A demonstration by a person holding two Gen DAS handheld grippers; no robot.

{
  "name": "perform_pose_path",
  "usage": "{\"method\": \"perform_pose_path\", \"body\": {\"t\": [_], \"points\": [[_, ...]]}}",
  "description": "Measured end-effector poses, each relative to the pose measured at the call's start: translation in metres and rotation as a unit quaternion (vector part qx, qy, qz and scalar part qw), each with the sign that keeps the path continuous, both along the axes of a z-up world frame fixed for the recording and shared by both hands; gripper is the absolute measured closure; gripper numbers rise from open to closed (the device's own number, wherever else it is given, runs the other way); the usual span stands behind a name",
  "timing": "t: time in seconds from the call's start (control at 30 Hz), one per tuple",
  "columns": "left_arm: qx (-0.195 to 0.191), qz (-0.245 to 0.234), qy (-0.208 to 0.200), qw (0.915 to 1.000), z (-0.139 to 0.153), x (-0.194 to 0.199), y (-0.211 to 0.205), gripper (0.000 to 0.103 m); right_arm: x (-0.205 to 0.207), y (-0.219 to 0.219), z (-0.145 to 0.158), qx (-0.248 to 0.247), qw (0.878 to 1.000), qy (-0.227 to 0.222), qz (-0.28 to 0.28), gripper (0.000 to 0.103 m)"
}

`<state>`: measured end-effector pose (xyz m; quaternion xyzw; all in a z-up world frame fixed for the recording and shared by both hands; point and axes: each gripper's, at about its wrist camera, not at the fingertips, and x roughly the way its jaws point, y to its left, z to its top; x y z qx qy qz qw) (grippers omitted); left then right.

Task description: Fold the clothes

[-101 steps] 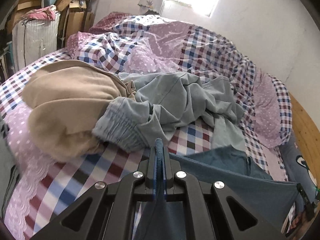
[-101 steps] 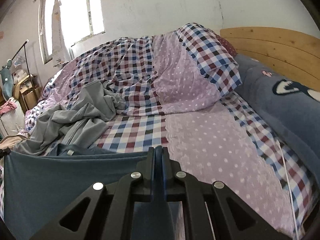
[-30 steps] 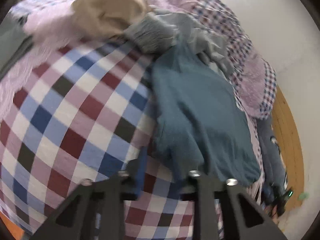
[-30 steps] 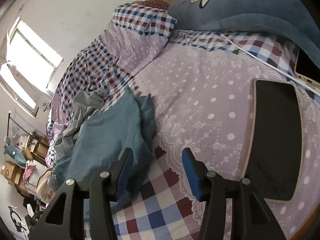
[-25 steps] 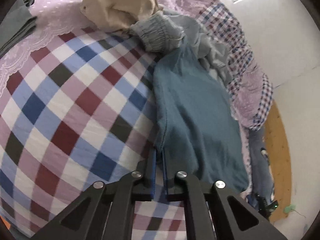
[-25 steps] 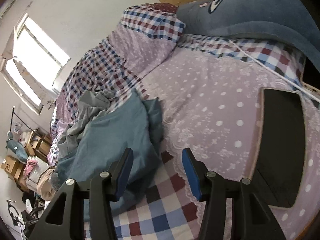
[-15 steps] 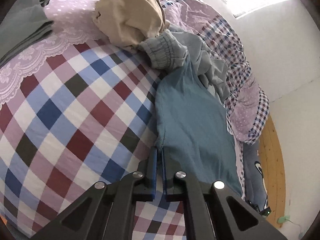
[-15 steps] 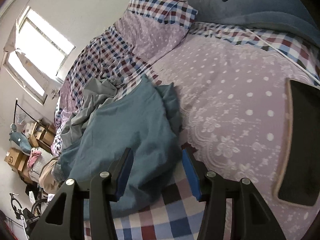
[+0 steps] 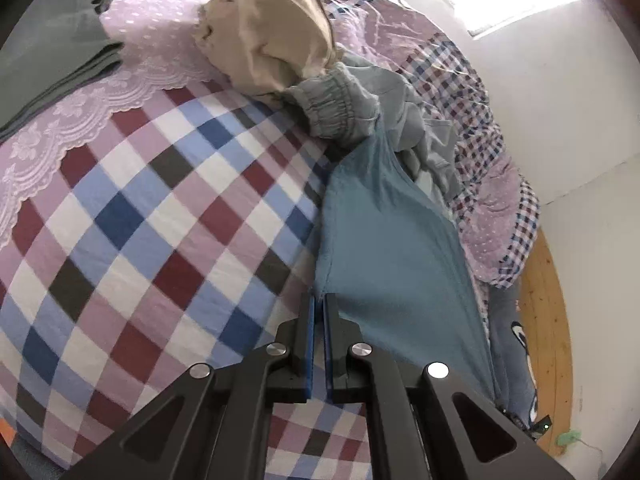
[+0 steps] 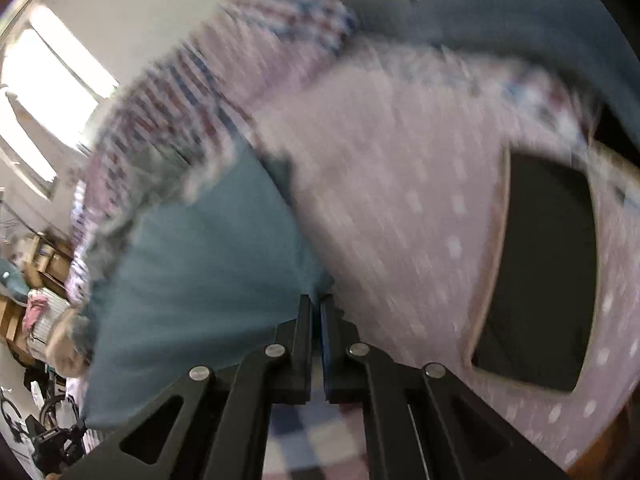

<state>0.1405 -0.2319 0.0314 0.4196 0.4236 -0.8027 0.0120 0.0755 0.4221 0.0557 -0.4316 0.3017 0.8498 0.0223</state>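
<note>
1. Teal garment (image 9: 384,248) lay spread on the checked bedspread (image 9: 168,216), its far end touching a rumpled grey garment (image 9: 360,96) and a beige one (image 9: 268,28) beyond.
2. Left gripper (image 9: 319,300) was pinched shut on the garment's near corner; the cloth ran taut away from its blue pads.
3. Right gripper (image 10: 316,302) was likewise closed on the opposite near corner (image 10: 320,284), though that view was badly blurred; a dark tablet (image 10: 544,264) lay near on the dotted sheet.
4. To my mind the fold wanted both corners lifted together and level, carried over evenly; a lopsided pull would skew the edge or drag the grey garment along.
</note>
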Motion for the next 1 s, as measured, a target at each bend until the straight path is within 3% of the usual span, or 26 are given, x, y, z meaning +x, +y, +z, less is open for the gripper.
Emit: {"method": "perform_pose_path", "body": {"t": [0.1, 0.2, 0.4, 0.5, 0.6, 0.67, 0.73, 0.83, 1.0], "points": [[0.004, 0.001, -0.028, 0.9996, -0.010, 0.001, -0.002, 0.101, 0.002, 0.008, -0.005, -0.003, 1.000, -0.010, -0.017, 0.097], [0.005, 0.001, -0.031, 0.9995, -0.012, 0.004, -0.001, 0.101, 0.006, 0.013, -0.002, 0.010, 0.999, -0.005, -0.039, 0.094], [-0.002, -0.008, -0.036, 0.9993, -0.011, 0.009, 0.000, 0.100, 0.007, 0.023, -0.006, -0.014, 0.999, -0.002, -0.051, 0.090], [-0.027, 0.003, -0.033, 0.9991, -0.003, 0.014, -0.003, 0.100, 0.006, 0.020, -0.005, -0.009, 0.999, 0.002, -0.047, 0.083], [-0.020, 0.013, -0.012, 0.9996, 0.004, 0.018, -0.009, 0.099, 0.006, 0.021, -0.003, -0.023, 0.998, 0.014, -0.048, 0.076], [-0.005, 0.008, -0.010, 0.9999, 0.001, 0.016, -0.010, 0.082, 0.007, 0.021, -0.001, -0.034, 0.998, 0.023, -0.049, 0.069], [0.017, -0.004, -0.016, 0.9997, -0.006, 0.012, -0.007, 0.074, 0.009, 0.021, 0.001, -0.039, 0.998, 0.031, -0.049, 0.063], [0.039, -0.021, -0.021, 0.9988, -0.012, 0.004, 0.000, 0.073, 0.011, 0.022, 0.003, -0.050, 0.997, 0.040, -0.050, 0.062], [0.040, -0.020, -0.028, 0.9986, -0.016, -0.005, 0.008, 0.073, 0.018, 0.026, 0.011, -0.058, 0.994, 0.068, -0.055, 0.060]]}}
